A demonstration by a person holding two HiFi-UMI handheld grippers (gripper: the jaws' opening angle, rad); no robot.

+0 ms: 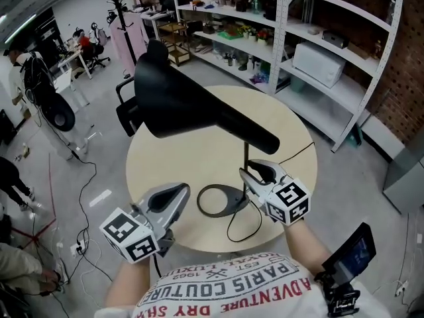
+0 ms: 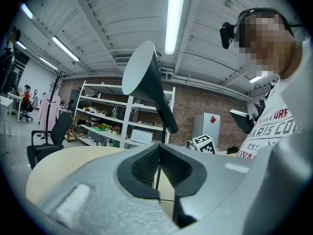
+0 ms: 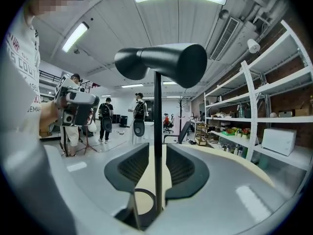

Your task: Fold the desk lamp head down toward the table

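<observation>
A black desk lamp stands on the round beige table (image 1: 291,144). Its cone head (image 1: 179,105) lies nearly level above a thin stem (image 1: 246,154) and a ring base (image 1: 222,201). My right gripper (image 1: 255,171) is open at the stem. In the right gripper view the stem (image 3: 157,131) runs up between the jaws of the right gripper (image 3: 157,168) with a gap on each side, and the head (image 3: 166,60) is above. My left gripper (image 1: 180,196) is shut and empty, left of the base. In the left gripper view the left gripper (image 2: 159,163) points at the lamp head (image 2: 146,82).
The lamp's black cable (image 1: 232,234) loops over the table's near edge. White metal shelving (image 1: 318,58) with goods stands behind and to the right. A black office chair (image 1: 129,111) is at the table's far left. People stand at the room's left side (image 1: 20,177).
</observation>
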